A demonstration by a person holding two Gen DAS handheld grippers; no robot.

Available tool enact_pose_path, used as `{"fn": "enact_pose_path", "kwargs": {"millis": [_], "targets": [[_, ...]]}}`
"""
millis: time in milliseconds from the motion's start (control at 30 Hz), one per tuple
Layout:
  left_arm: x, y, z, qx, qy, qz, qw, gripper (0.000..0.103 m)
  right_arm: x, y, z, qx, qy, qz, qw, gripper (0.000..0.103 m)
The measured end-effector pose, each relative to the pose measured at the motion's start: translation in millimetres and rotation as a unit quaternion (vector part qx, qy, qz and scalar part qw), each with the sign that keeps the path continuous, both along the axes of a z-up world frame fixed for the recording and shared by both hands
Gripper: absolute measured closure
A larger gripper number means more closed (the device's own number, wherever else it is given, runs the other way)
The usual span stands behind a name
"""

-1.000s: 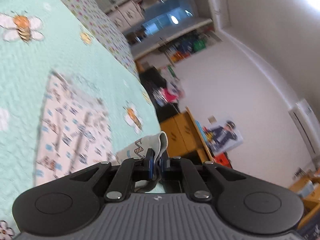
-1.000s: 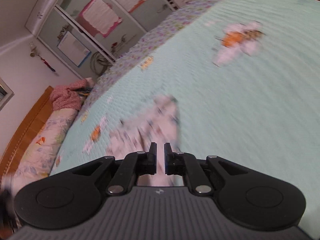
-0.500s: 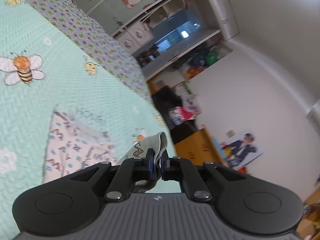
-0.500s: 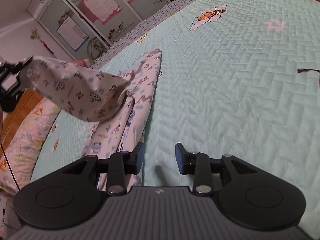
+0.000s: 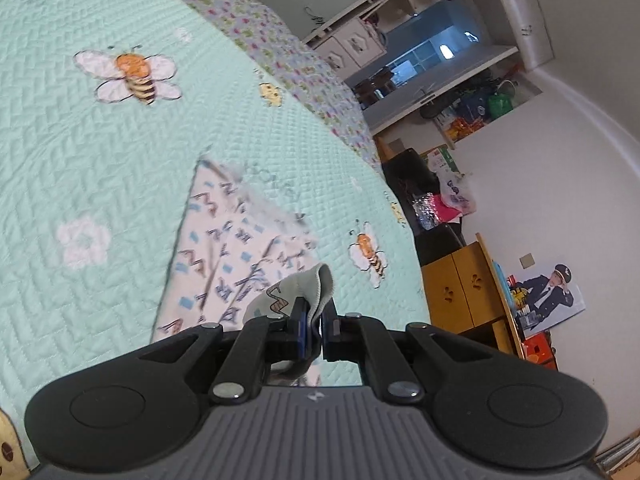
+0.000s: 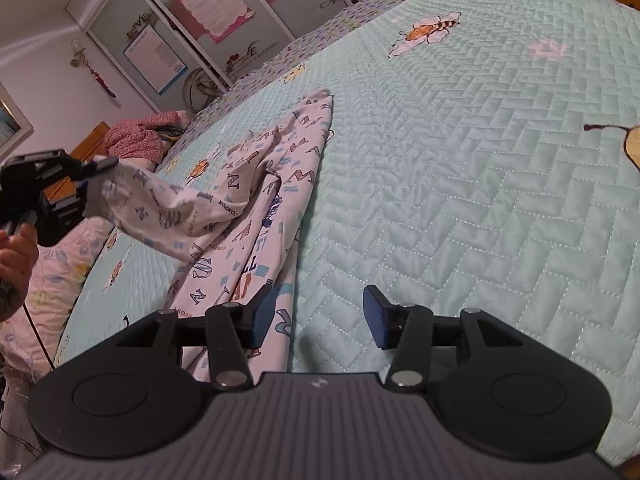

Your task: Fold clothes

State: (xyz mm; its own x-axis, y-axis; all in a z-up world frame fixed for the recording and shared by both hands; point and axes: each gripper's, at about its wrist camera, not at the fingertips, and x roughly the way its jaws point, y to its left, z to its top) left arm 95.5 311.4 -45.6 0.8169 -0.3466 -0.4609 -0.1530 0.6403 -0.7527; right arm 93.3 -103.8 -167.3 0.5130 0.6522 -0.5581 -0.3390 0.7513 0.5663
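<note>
**Left gripper pinching the garment's grey edge, right gripper spread above the quilt**

Held up off the bed at the far left of the right wrist view, the left gripper is gripped from below by a hand, and its fingers are pressed together on a grey ribbed edge of the garment. In its own view that edge is seen curling up between the blue pads. The right gripper is poised low over the bed, tilted forward, its jaws spread wide with nothing between them; its left pad is seen over the garment's near end, its right pad over bare quilt.

The quilt covers the bed: pale mint, stitched in a herringbone pattern, with embroidered bees and white flowers. The garment is a thin, soft white knit printed with dark letters and small blue bars. Most of it lies flat and long on the quilt, wrinkled along the middle, while one tube-shaped part is drawn taut and raised toward the left gripper. A crumpled pink cloth is seen at the far end of the bed.
</note>
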Motion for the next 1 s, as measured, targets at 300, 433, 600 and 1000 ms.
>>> {"fn": "enact_pose_path", "kwargs": {"millis": [300, 433, 600, 1000], "targets": [[28.9, -24.3, 47.8, 0.022, -0.041, -0.043, 0.9980, 0.099, -6.2, -2.1, -1.2, 0.011, 0.003, -0.004, 1.000, 0.047], [47.3, -40.6, 76.6, 0.031, -0.063, -0.064, 0.9955, 0.099, -9.0, -3.1, -1.7, 0.016, 0.005, -0.006, 1.000, 0.046], [75.5, -57.7, 104.8, 0.043, -0.071, -0.075, 0.9938, 0.099, -11.5, -5.7, -2.9, 0.024, 0.006, -0.011, 1.000, 0.046], [130.4, -115.9, 152.9, 0.076, -0.099, -0.099, 0.9872, 0.099, -4.2, 21.3, -1.2, 0.026, -0.001, 0.001, 1.000, 0.041]]}}
